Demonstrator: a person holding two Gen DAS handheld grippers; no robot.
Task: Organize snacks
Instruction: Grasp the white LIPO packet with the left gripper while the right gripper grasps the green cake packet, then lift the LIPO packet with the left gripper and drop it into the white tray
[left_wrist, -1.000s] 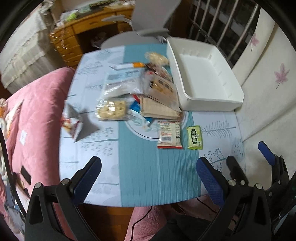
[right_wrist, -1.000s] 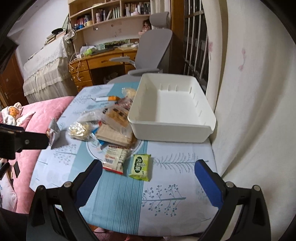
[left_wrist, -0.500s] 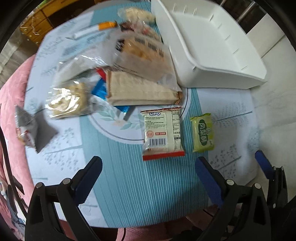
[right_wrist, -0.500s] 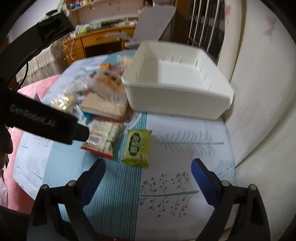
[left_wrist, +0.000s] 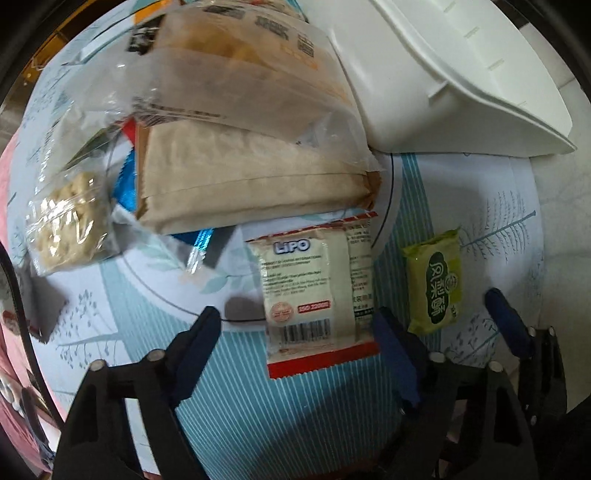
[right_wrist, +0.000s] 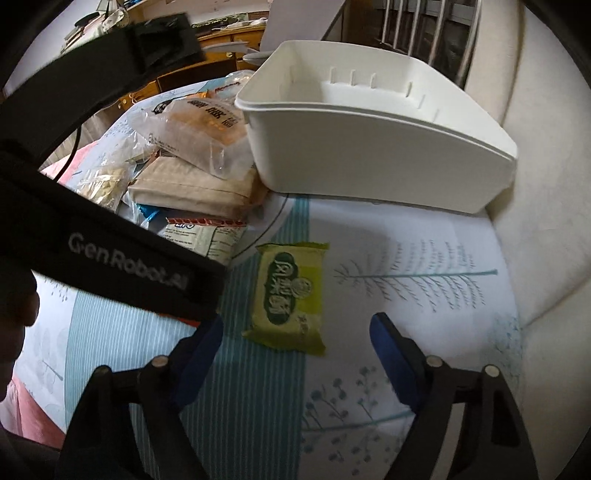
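Note:
A white LiPO snack pack (left_wrist: 314, 291) with a red lower edge lies on the table. My left gripper (left_wrist: 299, 332) is open, low over it, with a finger on each side of its lower half. A green snack pack (left_wrist: 436, 280) lies to its right. My right gripper (right_wrist: 295, 339) is open and just above the near end of the green pack (right_wrist: 288, 295). The left gripper's black body (right_wrist: 110, 258) crosses the right wrist view and hides most of the LiPO pack (right_wrist: 207, 232). The empty white bin (right_wrist: 369, 147) stands behind.
A pile of snacks lies left of the bin: a tan paper pack (left_wrist: 251, 173), a clear bag of pastries (left_wrist: 236, 66), a clear bag of pale biscuits (left_wrist: 66, 229) and a blue wrapper (left_wrist: 125, 188). A cream wall (right_wrist: 546, 184) runs along the table's right edge.
Both grippers have moved down and forward toward the table. The left one has closed in on the LiPO pack, the right one on the green pack. Both stay open.

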